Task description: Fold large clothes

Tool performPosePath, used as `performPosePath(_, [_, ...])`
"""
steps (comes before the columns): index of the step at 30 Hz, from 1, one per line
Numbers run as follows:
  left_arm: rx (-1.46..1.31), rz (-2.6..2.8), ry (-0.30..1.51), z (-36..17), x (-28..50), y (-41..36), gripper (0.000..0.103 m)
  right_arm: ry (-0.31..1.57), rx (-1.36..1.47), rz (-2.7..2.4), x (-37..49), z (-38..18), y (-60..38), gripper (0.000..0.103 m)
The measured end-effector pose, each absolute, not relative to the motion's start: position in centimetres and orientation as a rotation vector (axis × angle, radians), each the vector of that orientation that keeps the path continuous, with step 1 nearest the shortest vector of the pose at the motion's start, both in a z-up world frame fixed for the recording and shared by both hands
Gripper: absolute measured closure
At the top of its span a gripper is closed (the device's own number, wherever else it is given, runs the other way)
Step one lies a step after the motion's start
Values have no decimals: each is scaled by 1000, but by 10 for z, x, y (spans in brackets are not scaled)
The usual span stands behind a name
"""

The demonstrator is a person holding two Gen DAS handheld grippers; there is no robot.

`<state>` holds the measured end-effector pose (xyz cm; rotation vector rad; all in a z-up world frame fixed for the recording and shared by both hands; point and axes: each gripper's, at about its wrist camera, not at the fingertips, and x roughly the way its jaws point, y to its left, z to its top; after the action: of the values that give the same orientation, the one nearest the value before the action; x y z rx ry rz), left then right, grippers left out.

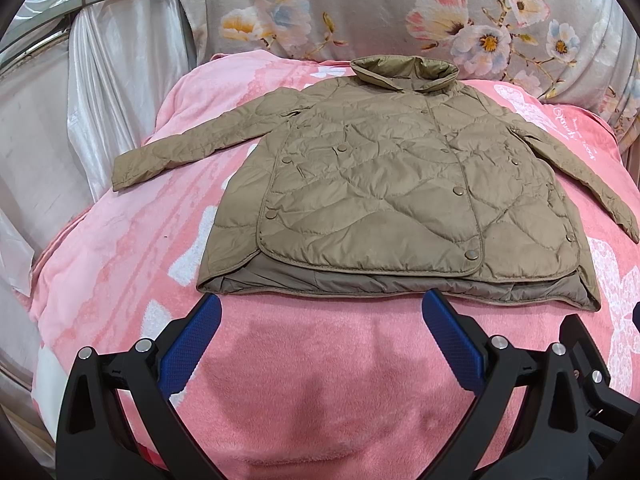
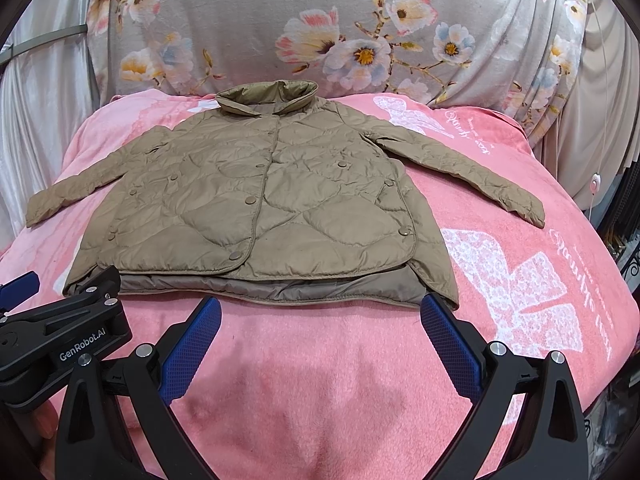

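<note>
Nearest to the cameras, both claws are held wide apart and empty above the bare pink blanket [image 1: 304, 392]. The left claw [image 1: 320, 312] is seen just short of the hem, its blue pads [image 1: 192, 344] spread to either side. The right claw [image 2: 320, 312] is likewise gaping, with nothing between its pads [image 2: 450, 344], and it is aimed at the hem nearer the jacket's right-hand corner.

Just beyond, the quilted tan jacket [image 1: 384, 184] is laid flat, front up and snapped shut, on the blanket covering the bed, with the hem [image 2: 280, 286] nearest and the collar [image 2: 266, 98] farthest. It is judged to be light, soft and puffy, with a slick shell that may slide under the pads, so a thin pinch is likely to slip. A hold is best taken where layers are doubled: the hem corners or the cuffs. The one sleeve [image 1: 168, 156] is stretched out to the left and the other sleeve [image 2: 472, 176] to the right, each free to be lifted inward.

Farthest, a floral cloth [image 2: 360, 32] is draped behind the collar.
</note>
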<state>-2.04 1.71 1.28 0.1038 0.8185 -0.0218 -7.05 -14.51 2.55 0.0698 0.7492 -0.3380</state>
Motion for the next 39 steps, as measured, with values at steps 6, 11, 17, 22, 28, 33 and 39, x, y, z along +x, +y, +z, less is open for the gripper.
performPosePath(6, [104,-22,819,13,-21,17,5,750,71,-337,-70,25,-145,5])
performPosePath(11, [104,-22,820,13,-21,18,5,750,71,-337,-70,25,-145,5])
performPosePath(17, [104,-22,819,13,-20,17,5,751,72,-337,-70,25,-145,5])
performPosePath(22, [104,-22,820,13,-21,18,5,752,71,-338,-70,24,-145,5])
performPosePath(28, [104,-28,822,12,-21,17,5,754,72,-323,-69,23,-146,5])
performPosePath(33, [87,-11,828,9,-14,26,5,756,212,-258,-65,18,-185,5])
performPosePath(39, [74,37,808,12,19,38,5,754,395,-384,-47,4,-287,5])
